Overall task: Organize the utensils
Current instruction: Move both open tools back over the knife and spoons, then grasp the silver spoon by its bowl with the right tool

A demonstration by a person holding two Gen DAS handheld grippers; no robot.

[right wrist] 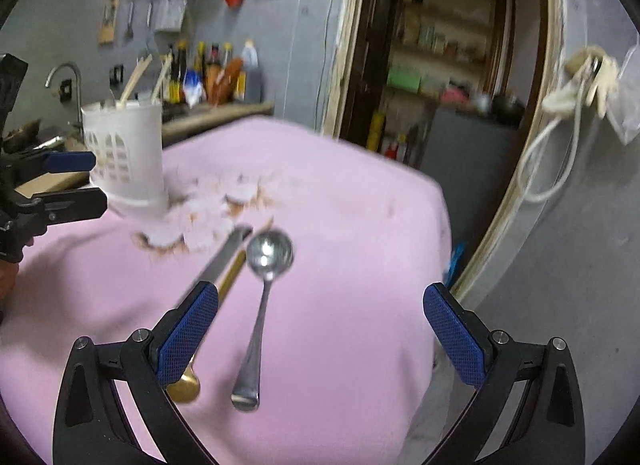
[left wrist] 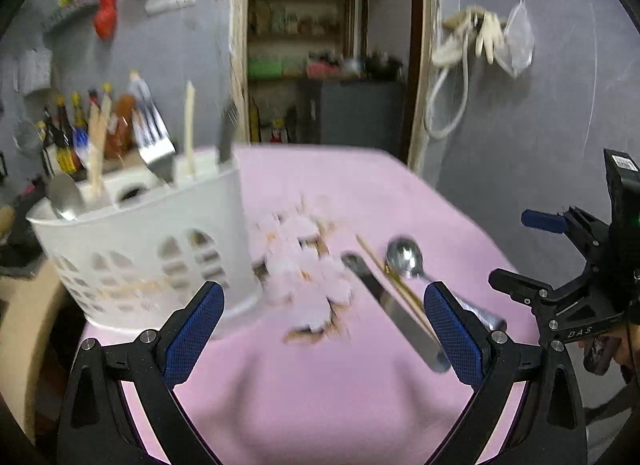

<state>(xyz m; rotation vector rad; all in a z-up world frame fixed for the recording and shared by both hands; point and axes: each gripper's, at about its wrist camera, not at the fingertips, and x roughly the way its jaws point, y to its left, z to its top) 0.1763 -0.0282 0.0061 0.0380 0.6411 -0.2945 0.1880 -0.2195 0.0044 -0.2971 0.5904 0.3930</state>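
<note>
A white perforated utensil holder (left wrist: 152, 249) stands at the left of the pink-covered table (left wrist: 320, 385) and holds a spoon, a spatula, chopsticks and a knife. It also shows in the right wrist view (right wrist: 128, 161). On the cloth lie a steel spoon (right wrist: 262, 305), a flat steel utensil (right wrist: 222, 261) and a gold-coloured utensil (right wrist: 230, 281). The spoon (left wrist: 404, 257) and flat utensil (left wrist: 394, 311) also show in the left wrist view. My left gripper (left wrist: 324, 329) is open and empty above the cloth. My right gripper (right wrist: 316, 341) is open and empty, with the spoon's handle between its fingers.
The cloth has a pale appliqué patch (left wrist: 304, 265) beside the holder. Sauce bottles (right wrist: 212, 73) and a tap (right wrist: 66, 77) stand on the counter behind. A doorway (left wrist: 320, 65) opens at the back. The table edge drops off at the right (right wrist: 440, 245).
</note>
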